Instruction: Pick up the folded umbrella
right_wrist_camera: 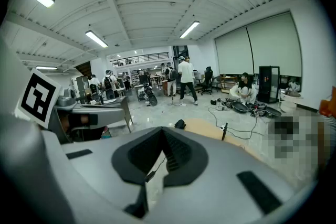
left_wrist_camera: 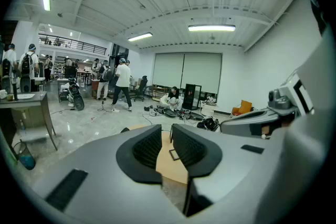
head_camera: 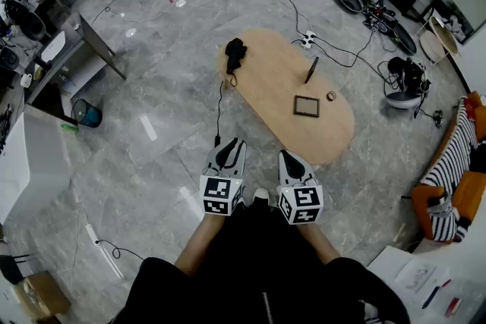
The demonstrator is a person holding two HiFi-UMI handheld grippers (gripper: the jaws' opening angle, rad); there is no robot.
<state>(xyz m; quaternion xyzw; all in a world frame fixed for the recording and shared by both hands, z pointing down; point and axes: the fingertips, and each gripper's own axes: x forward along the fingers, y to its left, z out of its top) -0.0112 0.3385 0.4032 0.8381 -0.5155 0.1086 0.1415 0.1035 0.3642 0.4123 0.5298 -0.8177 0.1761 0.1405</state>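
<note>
The folded umbrella [head_camera: 235, 54] is a black bundle on the far left end of the oval wooden table [head_camera: 266, 87]. It also shows small in the right gripper view [right_wrist_camera: 180, 124] and as a dark lump in the left gripper view [left_wrist_camera: 125, 129]. Both grippers hang close to my body, well short of the table. My left gripper [head_camera: 230, 143] [left_wrist_camera: 166, 136] shows a narrow gap between its pads with nothing in it. The jaws of my right gripper [head_camera: 289, 156] [right_wrist_camera: 163, 132] meet at their tips, empty.
On the table lie a dark square frame [head_camera: 306, 105], a dark stick [head_camera: 311, 70] and a small ring [head_camera: 331, 95]. A cable [head_camera: 219, 110] runs from the table to the floor. A power strip [head_camera: 307, 36], more cables, a desk [head_camera: 83, 42], a blue bin [head_camera: 89, 114] and several people stand around.
</note>
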